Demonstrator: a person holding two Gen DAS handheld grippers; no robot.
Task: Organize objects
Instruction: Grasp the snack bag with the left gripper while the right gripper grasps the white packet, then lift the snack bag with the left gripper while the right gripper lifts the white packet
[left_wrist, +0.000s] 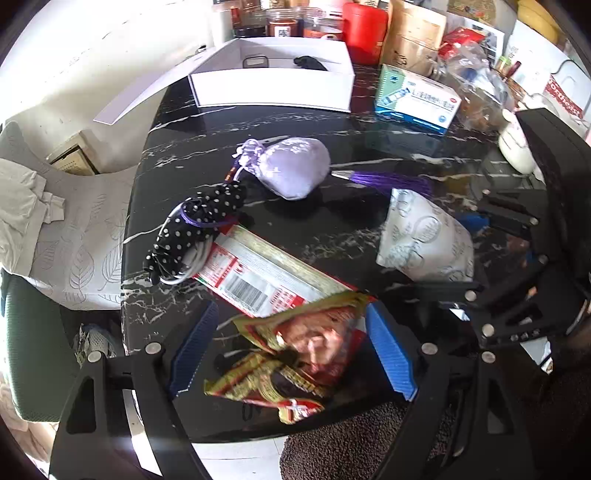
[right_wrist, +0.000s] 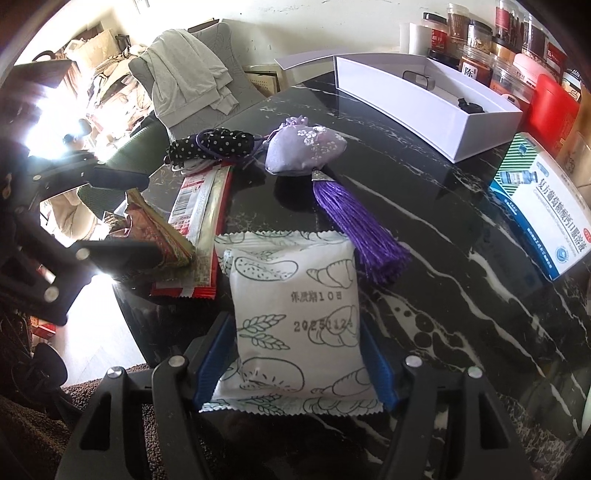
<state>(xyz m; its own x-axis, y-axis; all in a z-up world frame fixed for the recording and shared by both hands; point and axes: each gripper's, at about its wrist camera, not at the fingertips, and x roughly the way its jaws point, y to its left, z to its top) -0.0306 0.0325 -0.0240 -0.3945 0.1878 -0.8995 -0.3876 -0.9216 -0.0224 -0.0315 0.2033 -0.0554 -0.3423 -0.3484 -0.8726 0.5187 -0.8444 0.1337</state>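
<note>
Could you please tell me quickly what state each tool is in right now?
Left tool: open, with the crinkled snack packet between its fingers.
Right tool: open, around the white bread packet.

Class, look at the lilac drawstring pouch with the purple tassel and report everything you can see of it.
The plump lilac satin-like drawstring pouch lies on its side on the black white-veined marble-look table, clear of both tools. Pale floral embroidery covers its upper face. Its gathered neck ends in a small rosette, where a thin cord runs toward the black white-dotted fabric bundle. From its opposite end a silvery cap holds a long purple thread tassel, which lies flat and reaches the white pastry-printed packet.
</note>
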